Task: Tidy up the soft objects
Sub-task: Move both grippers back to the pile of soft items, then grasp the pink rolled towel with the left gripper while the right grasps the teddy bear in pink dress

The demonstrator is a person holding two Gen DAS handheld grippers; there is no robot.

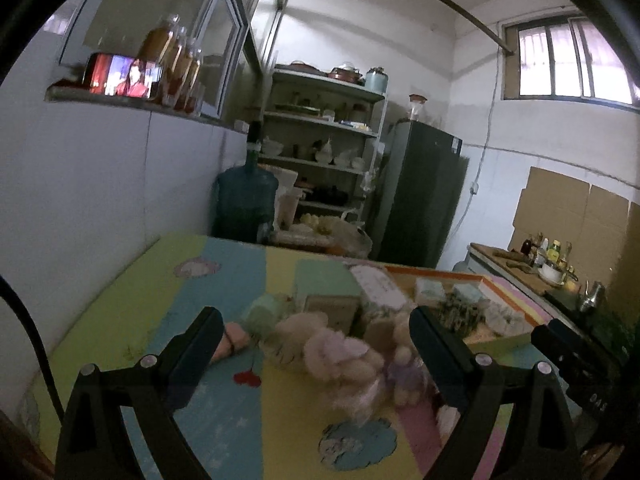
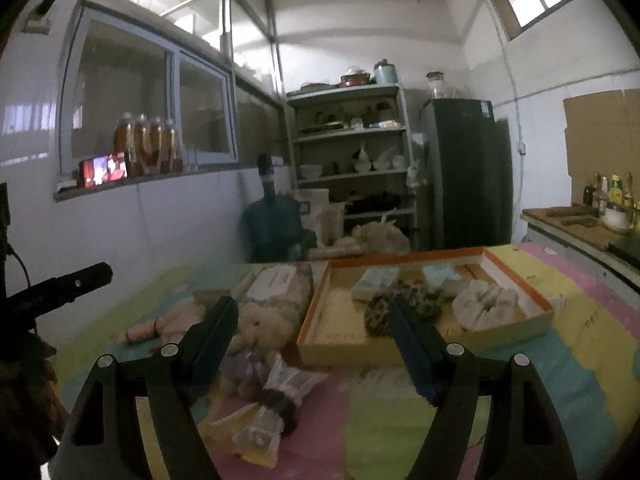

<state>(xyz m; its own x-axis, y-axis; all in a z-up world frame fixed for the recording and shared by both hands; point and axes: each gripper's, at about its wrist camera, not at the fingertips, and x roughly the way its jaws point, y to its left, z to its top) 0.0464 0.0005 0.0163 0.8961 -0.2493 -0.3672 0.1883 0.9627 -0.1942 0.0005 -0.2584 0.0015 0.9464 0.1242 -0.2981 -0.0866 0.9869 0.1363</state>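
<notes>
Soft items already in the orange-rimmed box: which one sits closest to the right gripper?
The dark speckled fuzzy piece, at the box's near edge, just ahead of the open right gripper. The pale blue pads and the white crumpled bundle lie farther back or off to the side.

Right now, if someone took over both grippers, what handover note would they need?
Left gripper: open, empty, above the plush toy.
Right gripper: open, empty, between the toy and the box.
In the box: two blue sponges, a leopard scrunchie, a white cloth.
Left on the mat: the plush toy, a pink roll, a wipes pack, small packets.
</notes>
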